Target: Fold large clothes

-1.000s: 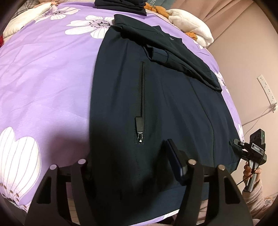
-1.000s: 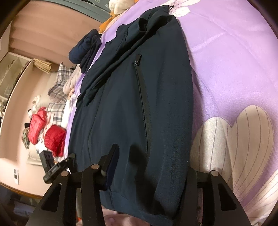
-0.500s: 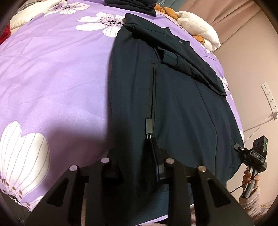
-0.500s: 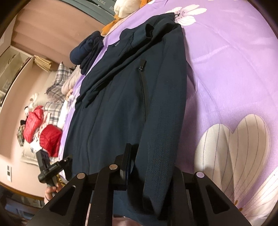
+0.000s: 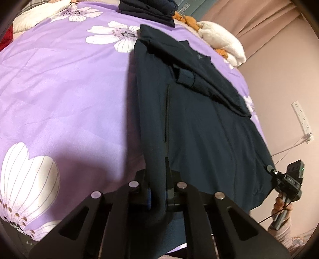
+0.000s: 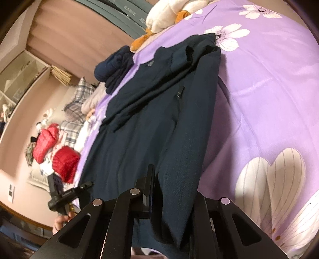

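Observation:
A dark navy zip jacket (image 5: 199, 129) lies flat on the purple flowered bedspread (image 5: 69, 89), with one sleeve (image 5: 209, 83) folded across its chest. My left gripper (image 5: 158, 179) is shut on the near hem at the jacket's left side, by the pocket zip. The right gripper (image 5: 271, 169), in a hand, pinches the hem's far right corner. In the right wrist view the jacket (image 6: 149, 129) runs away from my right gripper (image 6: 171, 191), whose jaws are closing, pressing a bunched fold of hem between them. The left gripper (image 6: 87, 184) shows at the other corner.
A stack of folded dark clothes (image 5: 147, 8) sits at the head of the bed beside a white and orange plush pile (image 5: 223, 41). Red padded garments (image 6: 59, 155) and plaid bedding lie beyond the bed's far side. A wall power strip (image 5: 302, 117) hangs right.
Both grippers went from open around the hem to closed on it. The hem has bunched and lifted a little off the bedspread, and the right gripper has risen slightly.

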The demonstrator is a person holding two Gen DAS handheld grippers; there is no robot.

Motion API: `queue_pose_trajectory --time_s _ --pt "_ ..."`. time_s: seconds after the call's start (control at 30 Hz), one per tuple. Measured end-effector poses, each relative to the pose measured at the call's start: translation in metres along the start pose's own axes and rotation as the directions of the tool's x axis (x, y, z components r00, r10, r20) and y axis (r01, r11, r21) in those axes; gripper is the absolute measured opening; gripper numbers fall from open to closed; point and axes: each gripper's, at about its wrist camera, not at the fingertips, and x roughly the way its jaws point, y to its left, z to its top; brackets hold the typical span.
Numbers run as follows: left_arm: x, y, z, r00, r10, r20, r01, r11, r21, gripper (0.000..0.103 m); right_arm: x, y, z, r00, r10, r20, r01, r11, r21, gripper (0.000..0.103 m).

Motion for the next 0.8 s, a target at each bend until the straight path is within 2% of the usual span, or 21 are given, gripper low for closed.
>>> queue_pose_trajectory --time_s 0.2,0.6,0.8 --pt "-0.011 -0.010 0.005 0.999 -0.013 0.036 0.013 1.000 0.016 0.006 -0.010 0.006 0.005 0.998 0.056 0.041 -0.055 0.998 -0.003 0.013" --pt "-0.026 -0.015 0.005 0.993 -0.086 0.078 0.085 0.996 0.010 0.005 -0.019 0.010 0.005 0.989 0.126 0.080 -0.126 0.992 -0.015 0.011" --pt "-0.037 -0.029 0.005 0.989 -0.122 0.084 0.118 0.992 0.046 0.005 -0.029 0.023 0.006 0.982 0.164 0.098 -0.158 0.986 -0.059 0.009"
